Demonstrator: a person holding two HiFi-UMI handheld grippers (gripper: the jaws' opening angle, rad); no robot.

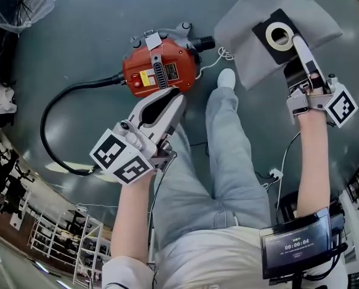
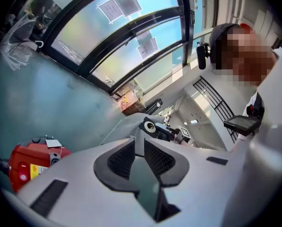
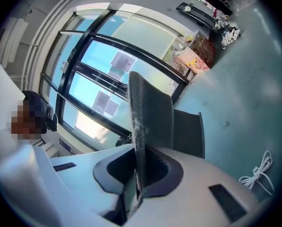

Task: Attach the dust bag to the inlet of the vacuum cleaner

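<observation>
Right hand-held gripper clamps the dust bag at its stiff black collar, light floppy cloth right of the red vacuum cleaner; left hand-held gripper narrowly parted, empty; steer by the collar.

Grey dust bag beside red vacuum cleaner

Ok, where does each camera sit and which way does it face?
Head view: on the person's head, facing steeply down at the vacuum cleaner and dust bag; shows forearms, legs, left gripper, right gripper.
Left gripper view: on the left gripper, along its empty, parted jaws toward windows; the person's head shows.
Right gripper view: on the right gripper, along jaws clamped on the dust bag; head shows too.
Shared: head and left gripper views both show the vacuum cleaner.
</observation>
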